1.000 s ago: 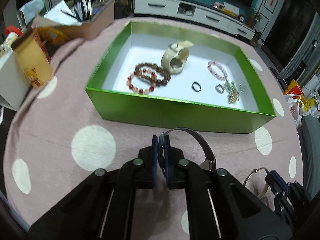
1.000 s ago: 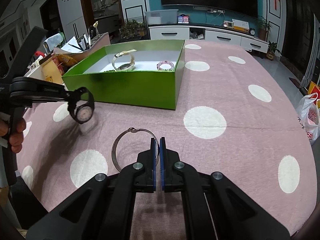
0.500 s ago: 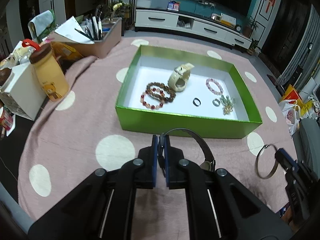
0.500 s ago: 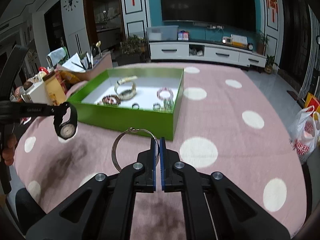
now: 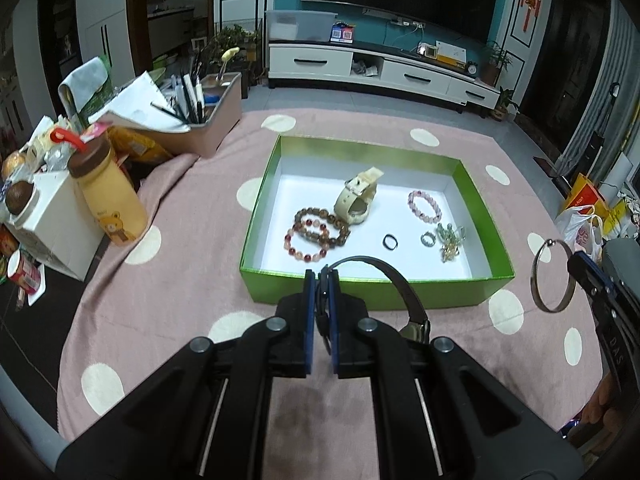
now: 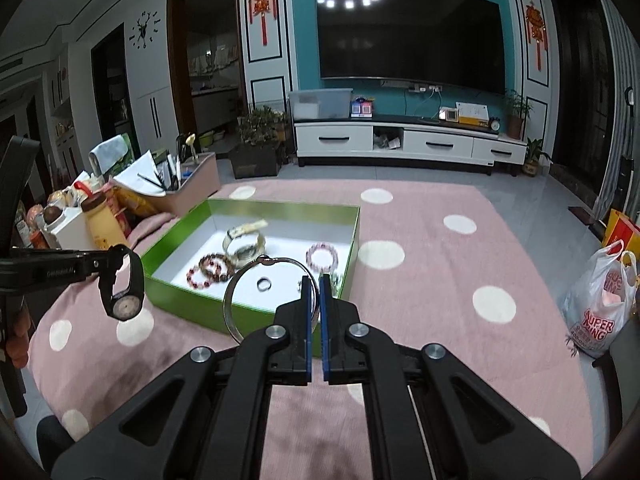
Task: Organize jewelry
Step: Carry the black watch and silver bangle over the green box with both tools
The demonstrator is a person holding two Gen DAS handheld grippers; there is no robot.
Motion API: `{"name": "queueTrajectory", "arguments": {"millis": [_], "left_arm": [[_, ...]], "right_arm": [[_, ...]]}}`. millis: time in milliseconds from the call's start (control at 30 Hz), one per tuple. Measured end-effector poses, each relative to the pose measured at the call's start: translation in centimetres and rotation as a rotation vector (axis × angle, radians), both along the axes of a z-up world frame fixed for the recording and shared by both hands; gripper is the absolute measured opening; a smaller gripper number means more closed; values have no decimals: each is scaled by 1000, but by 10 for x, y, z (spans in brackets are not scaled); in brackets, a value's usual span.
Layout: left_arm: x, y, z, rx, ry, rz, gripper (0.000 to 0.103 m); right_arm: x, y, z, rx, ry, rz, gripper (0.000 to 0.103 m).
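My left gripper (image 5: 322,280) is shut on the strap of a black watch (image 5: 396,278), which hangs in the air above the pink dotted tablecloth, in front of the green box (image 5: 360,295). From the right wrist the same watch (image 6: 124,305) dangles at the left. My right gripper (image 6: 315,285) is shut on a thin silver bangle (image 6: 225,304), also off the table and near the box's front right corner. The left wrist view has this bangle (image 5: 533,280) at the right edge. The box holds a cream watch (image 5: 356,200), bead bracelets (image 5: 316,234), a pink bracelet (image 5: 424,206) and rings (image 5: 390,242).
At the left of the table stand a yellow bottle (image 5: 108,200), a white box (image 5: 60,220) and a pink organiser with pens (image 5: 212,120). A plastic shopping bag (image 6: 604,304) sits beyond the table's right edge. A TV cabinet (image 6: 408,144) lines the far wall.
Both grippers have risen from just above the cloth, carrying the black watch and the silver bangle with them. The green box now lies lower and farther off in both views.
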State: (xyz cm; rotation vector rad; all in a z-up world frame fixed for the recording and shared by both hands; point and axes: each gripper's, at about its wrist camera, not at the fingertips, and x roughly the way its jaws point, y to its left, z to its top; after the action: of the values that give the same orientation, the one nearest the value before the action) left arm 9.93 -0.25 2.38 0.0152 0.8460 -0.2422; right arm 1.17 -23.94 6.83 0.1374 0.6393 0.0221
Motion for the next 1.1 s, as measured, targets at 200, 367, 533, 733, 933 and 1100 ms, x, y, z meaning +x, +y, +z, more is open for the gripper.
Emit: {"name": "queueTrajectory", "arguments": {"millis": [200, 367, 533, 733, 933, 1100], "left_arm": [[8, -9, 9, 2, -27, -14, 6], [19, -19, 15, 6, -46, -23, 6], [34, -30, 19, 12, -62, -37, 6], [56, -40, 19, 19, -59, -46, 6], [77, -54, 9, 29, -41, -66, 6], [91, -67, -7, 54, -16, -86, 6]], "right_arm": [[14, -2, 3, 1, -12, -4, 3], [29, -5, 4, -4, -17, -4, 3], [46, -8, 4, -8, -15, -1, 3], [67, -13, 2, -8, -3, -2, 3], [88, -10, -8, -10, 31, 11, 3], [104, -3, -20, -21, 69, 27, 3]]}}
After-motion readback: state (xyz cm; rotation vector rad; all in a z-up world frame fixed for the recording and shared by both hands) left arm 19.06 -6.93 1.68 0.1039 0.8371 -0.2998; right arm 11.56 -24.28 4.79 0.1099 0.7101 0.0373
